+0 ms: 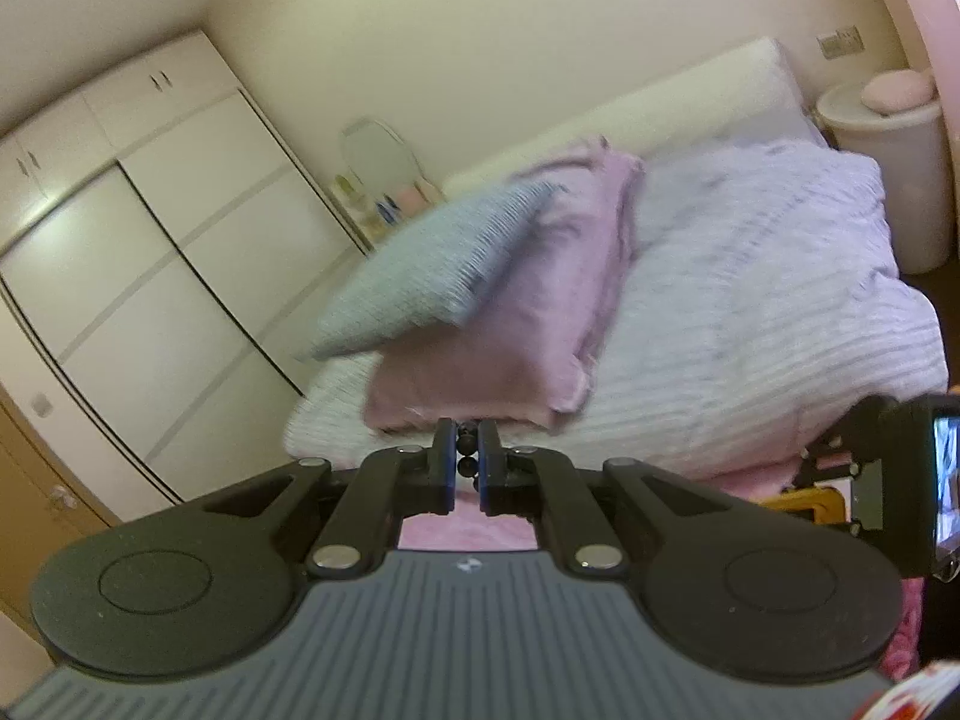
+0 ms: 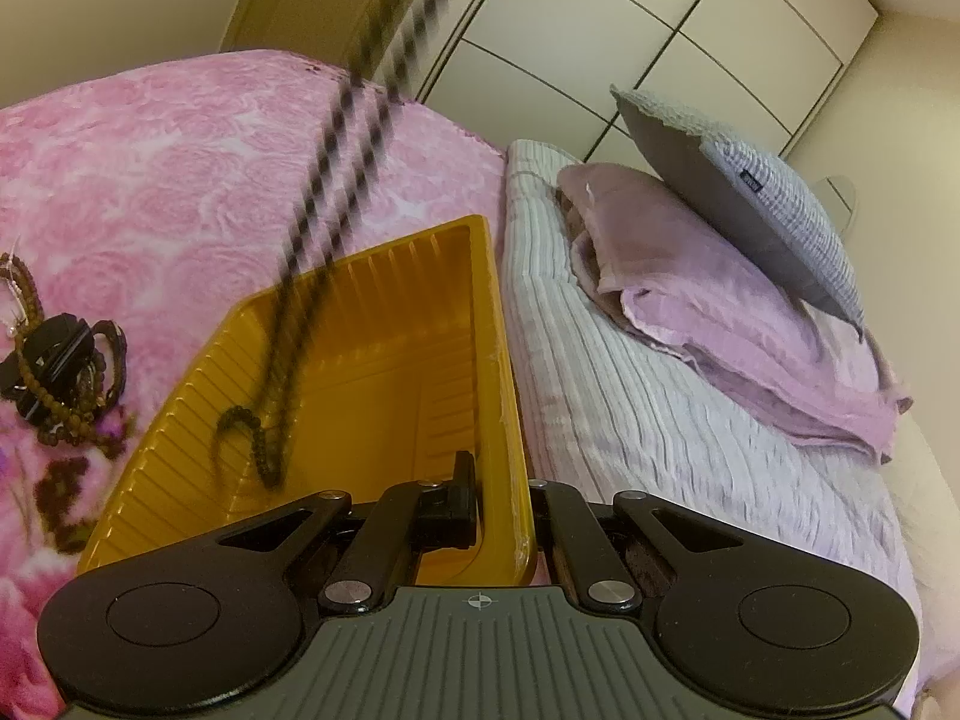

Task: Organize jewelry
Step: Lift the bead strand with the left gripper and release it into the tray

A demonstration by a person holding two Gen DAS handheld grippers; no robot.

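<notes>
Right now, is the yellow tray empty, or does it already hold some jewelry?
Not empty. The bead necklace hangs from above with its lower end curled on the floor of the yellow tray; more jewelry lies outside on the pink blanket.

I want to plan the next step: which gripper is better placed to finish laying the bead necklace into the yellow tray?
Left. The left gripper is shut on the bead necklace, whose end already hangs into the yellow tray. The right gripper is clamped on the tray's rim, steadying it.
</notes>
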